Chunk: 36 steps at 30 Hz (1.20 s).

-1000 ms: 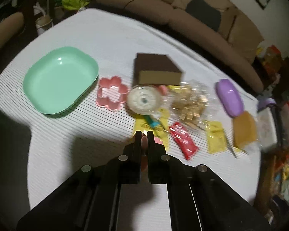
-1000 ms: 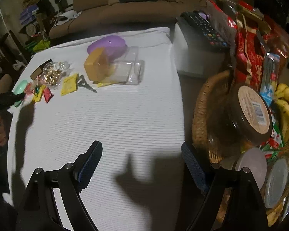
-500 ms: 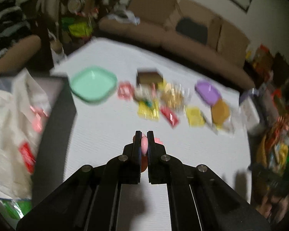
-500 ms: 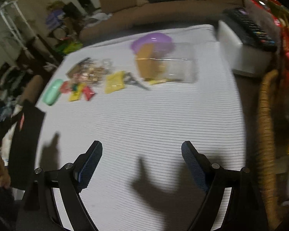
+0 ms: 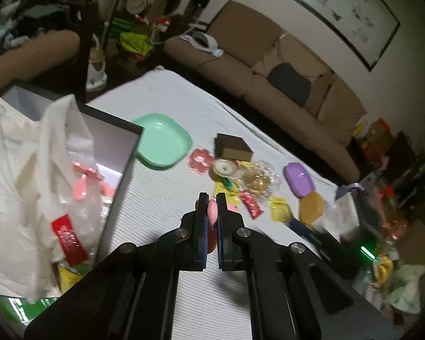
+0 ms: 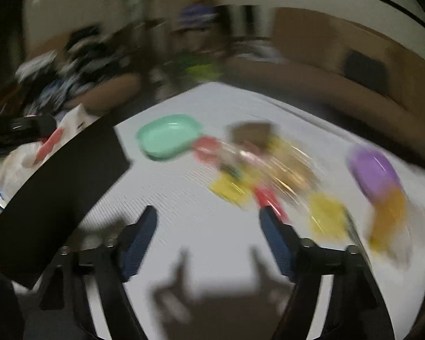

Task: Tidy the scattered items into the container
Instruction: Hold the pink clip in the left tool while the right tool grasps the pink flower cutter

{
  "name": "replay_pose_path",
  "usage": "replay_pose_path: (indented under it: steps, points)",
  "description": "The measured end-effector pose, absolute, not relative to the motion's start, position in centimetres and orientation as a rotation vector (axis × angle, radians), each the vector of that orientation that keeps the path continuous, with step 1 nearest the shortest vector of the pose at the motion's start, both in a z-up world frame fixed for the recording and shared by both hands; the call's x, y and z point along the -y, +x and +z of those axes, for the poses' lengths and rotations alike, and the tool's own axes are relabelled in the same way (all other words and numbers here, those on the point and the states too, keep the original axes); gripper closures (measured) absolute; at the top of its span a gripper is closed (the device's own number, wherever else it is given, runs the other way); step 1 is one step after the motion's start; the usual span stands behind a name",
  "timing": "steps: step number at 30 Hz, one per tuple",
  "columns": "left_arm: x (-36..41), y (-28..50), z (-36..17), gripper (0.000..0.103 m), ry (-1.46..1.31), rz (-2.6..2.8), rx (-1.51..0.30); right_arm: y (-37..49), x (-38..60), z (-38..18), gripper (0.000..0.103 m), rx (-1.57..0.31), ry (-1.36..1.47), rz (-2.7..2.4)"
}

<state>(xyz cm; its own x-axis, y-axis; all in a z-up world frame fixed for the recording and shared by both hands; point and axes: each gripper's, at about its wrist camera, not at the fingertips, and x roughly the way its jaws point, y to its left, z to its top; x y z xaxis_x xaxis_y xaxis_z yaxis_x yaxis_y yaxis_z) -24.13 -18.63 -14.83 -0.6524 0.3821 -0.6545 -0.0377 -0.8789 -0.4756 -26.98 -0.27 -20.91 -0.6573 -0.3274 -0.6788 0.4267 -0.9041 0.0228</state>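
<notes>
My left gripper (image 5: 211,201) is shut on a small pink item (image 5: 212,211), held above the white striped table (image 5: 161,195). A dark box (image 5: 119,175) lined with a white plastic bag (image 5: 28,170) stands at the left, with pink and red items inside. Scattered on the table lie a mint green tray (image 5: 161,140), a pink flower cutter (image 5: 200,158), a tape roll (image 5: 223,167), a brown box (image 5: 233,148), yellow and red packets (image 5: 251,204) and a purple case (image 5: 299,180). My right gripper (image 6: 208,221) is open and empty over the table; its view is blurred.
A brown sofa (image 5: 269,79) runs behind the table. Clutter and a white container (image 5: 347,212) crowd the right edge. In the right wrist view the dark box (image 6: 51,178) sits at the left, with the left gripper (image 6: 19,130) over it.
My left gripper has lifted away from the pile with the pink item and swung left toward the box. My right gripper has swung left across the table toward the pile.
</notes>
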Motion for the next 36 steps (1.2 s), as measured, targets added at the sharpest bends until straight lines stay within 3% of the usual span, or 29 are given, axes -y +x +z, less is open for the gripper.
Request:
replay_pose_path:
  steps: [2,9,12,14,18,23,29,36]
  points:
    - [19.1,-24.0,-14.3,0.098,-1.148,2.593,0.633,-31.4,3.3,-21.4,0.044,-0.273,1.033,-2.453]
    - [21.5,-24.1,-14.1,0.099,-1.173,2.593,0.693,-44.5,9.5,-24.8,0.045,-0.49,1.243,-2.264]
    - [21.1,-24.3,-14.0,0.099,-1.178,2.587,0.645,-45.9,10.1,-26.6,0.042,-0.553,1.286,-2.258]
    - [21.2,-24.3,-13.9,0.099,-1.178,2.591,0.629,-45.8,10.0,-26.9,0.047,-0.595,1.263,-2.29]
    - [21.7,-24.3,-14.1,0.099,-1.191,2.591,0.644,-44.9,8.4,-26.6,0.048,-0.48,1.291,-2.268]
    - [20.7,-24.0,-13.7,0.099,-1.178,2.614,0.563,-39.7,5.8,-23.2,0.048,-0.439,1.207,-2.3]
    - [16.5,-23.1,-13.0,0.099,-1.157,2.63,0.338,-27.6,-1.1,-14.5,0.048,-0.434,0.997,-2.492]
    - [9.5,-20.5,-12.4,0.099,-1.089,2.588,0.096,-15.3,-10.0,-9.7,0.048,-0.141,0.975,-2.778]
